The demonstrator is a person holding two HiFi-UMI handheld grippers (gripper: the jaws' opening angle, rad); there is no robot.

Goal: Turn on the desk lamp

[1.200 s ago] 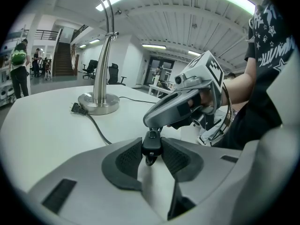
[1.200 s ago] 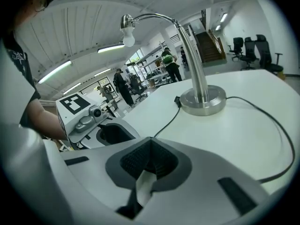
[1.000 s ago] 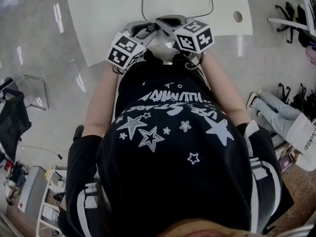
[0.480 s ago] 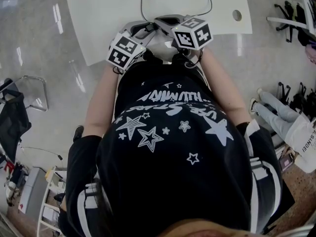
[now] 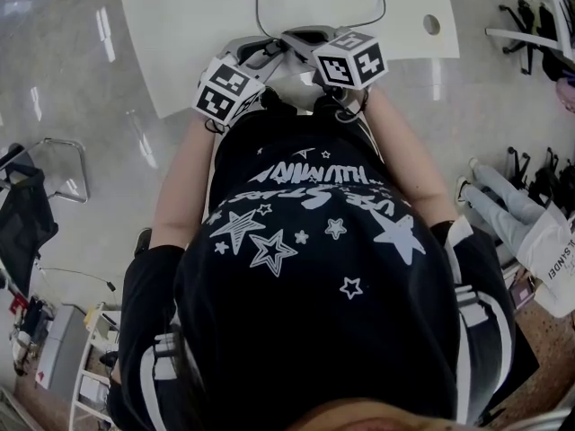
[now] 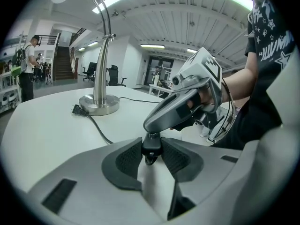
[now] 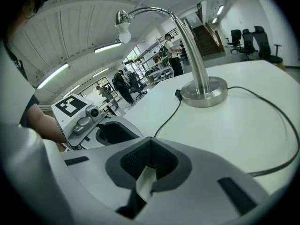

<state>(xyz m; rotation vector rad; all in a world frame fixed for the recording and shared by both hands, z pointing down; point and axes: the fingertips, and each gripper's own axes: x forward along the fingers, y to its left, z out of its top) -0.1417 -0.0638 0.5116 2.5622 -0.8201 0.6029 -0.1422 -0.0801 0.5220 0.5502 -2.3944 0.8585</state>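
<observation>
- Two grippers, one in each of our hands. Our left gripper (image 6: 151, 147) has its jaws a little way apart, and the dark tip of our right gripper (image 7: 150, 144) sits right in that gap. We can't tell if the pads actually squeeze it.
- The right gripper's own jaws are pinched together at the tips, with nothing in them.
- Two marker cubes (image 5: 223, 91), one per gripper, both at the near edge of the table (image 5: 198, 34) in the head view.
- One desk lamp (image 6: 103, 64), standing on its round base (image 7: 204, 93) farther in on the table, well apart from both grippers.
- One cable (image 6: 98, 128) looping over the tabletop, with one plug (image 6: 76, 109) lying loose just beside the base.
- Only the right gripper view gives us the whole arc of the neck down to the bulb (image 7: 124, 32). The left gripper view crops the bulb at the top edge, and the head view catches just a sliver of the base.
- Only the left gripper view shows the hand (image 6: 206, 102) wrapped around the right gripper.
- Only the head view shows our black star-print shirt (image 5: 305, 241), which fills most of that picture.
</observation>
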